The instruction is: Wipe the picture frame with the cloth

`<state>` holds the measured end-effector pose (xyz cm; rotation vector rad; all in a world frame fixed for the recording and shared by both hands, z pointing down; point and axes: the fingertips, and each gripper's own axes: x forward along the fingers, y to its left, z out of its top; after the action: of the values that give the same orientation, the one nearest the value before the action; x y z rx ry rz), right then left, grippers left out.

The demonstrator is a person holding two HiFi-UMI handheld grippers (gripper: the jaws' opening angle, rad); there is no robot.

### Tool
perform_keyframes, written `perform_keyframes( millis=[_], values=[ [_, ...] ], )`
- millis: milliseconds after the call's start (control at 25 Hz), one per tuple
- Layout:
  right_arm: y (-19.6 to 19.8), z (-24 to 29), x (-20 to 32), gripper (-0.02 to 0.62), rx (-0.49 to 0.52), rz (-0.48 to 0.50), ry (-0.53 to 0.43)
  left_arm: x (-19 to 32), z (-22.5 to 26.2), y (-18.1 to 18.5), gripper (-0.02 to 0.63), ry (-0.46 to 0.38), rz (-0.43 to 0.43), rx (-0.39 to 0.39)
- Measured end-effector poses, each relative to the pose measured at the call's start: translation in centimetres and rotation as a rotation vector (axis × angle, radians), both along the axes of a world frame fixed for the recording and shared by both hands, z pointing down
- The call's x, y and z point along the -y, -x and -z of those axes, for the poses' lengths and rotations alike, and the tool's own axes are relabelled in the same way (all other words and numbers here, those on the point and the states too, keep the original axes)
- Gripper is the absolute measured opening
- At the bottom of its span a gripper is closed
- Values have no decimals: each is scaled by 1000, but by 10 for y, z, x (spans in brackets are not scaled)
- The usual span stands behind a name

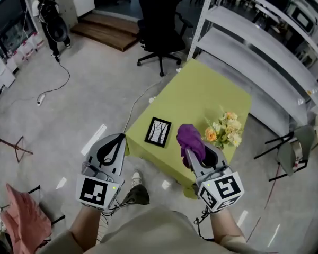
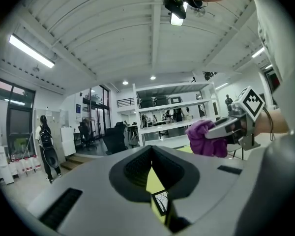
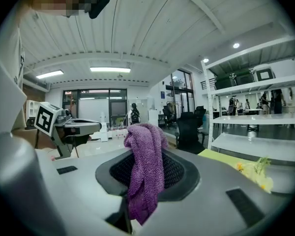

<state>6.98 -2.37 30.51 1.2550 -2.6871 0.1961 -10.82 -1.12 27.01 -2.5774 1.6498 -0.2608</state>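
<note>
A black-framed picture frame [image 1: 158, 132] lies flat near the front left edge of the yellow-green table [image 1: 201, 97]. My right gripper [image 1: 194, 152] is shut on a purple cloth [image 1: 191, 139], held in the air just right of the frame. In the right gripper view the cloth [image 3: 145, 168] hangs bunched over the closed jaws. My left gripper [image 1: 118, 138] is shut and holds nothing, hovering off the table's left edge. Through the slit of its jaws, the left gripper view shows the frame [image 2: 161, 202] below. Both grippers are above the frame, not touching it.
A bunch of yellow and white flowers [image 1: 225, 128] lies on the table right of the cloth. White shelving [image 1: 265, 41] runs behind the table, a black office chair [image 1: 159, 36] stands beyond it, and a folding chair [image 1: 294, 152] is at the right. A person [image 1: 50, 17] stands far left.
</note>
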Motion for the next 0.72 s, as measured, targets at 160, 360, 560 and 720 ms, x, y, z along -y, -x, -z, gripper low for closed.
perform_keyframes(
  millis=[160, 360, 560, 720],
  values=[
    [18, -10, 41, 100, -14, -57, 44, 47, -13, 12, 8, 46, -75, 0],
    [40, -27, 92, 100, -41, -116, 92, 104, -35, 23, 8, 95, -168, 7],
    [54, -62, 125, 101, -65, -145, 190, 140, -73, 23, 8, 158, -265, 60],
    [54, -97, 146, 101, -69, -187, 260, 155, -112, 14, 8, 222, -319, 92]
  ],
)
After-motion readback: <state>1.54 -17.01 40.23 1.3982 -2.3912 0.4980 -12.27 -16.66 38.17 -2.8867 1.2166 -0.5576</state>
